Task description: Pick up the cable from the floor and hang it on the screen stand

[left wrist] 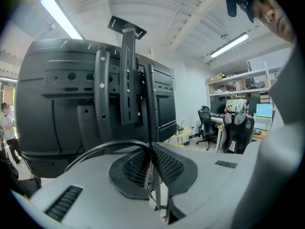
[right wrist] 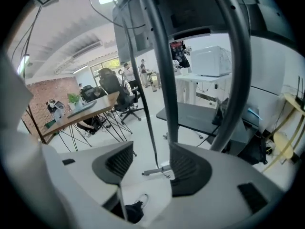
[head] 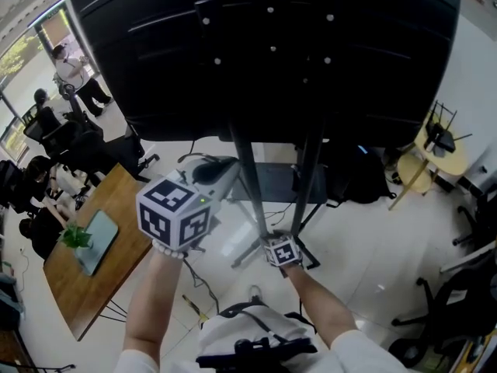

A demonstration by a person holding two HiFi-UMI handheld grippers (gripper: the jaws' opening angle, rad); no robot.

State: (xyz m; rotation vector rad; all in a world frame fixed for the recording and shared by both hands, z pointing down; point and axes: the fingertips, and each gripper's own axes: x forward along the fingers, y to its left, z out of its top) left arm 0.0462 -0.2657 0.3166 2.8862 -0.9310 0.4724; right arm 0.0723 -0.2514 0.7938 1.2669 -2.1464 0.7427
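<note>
Black cable [left wrist: 109, 147] is pinched tight in the left gripper [left wrist: 151, 168], whose two pads are pressed close together on it. From the pads the cable bends up and over in a round loop toward 9 o'clock and then drops out of sight, so most of it trails off to that side. The held part is up off the floor [head: 365, 239]. Right in front of this gripper, at 12 o'clock, is the screen stand [left wrist: 127, 80]. Its tall bars [left wrist: 101, 94] run straight up and down on the back of the big dark screen [left wrist: 47, 94]. So the loop lies sideways and the bars stand upright. I think the loop must go up and over some part of the stand to hang there. The right gripper [right wrist: 150, 163] is spread wide with nothing between its pads. Only the floor and a thin dark rod [right wrist: 147, 123], farther off, show through the gap. In the head view it sits lower, near the foot of the stand, so the left hand looks like the one to do the hanging.
</note>
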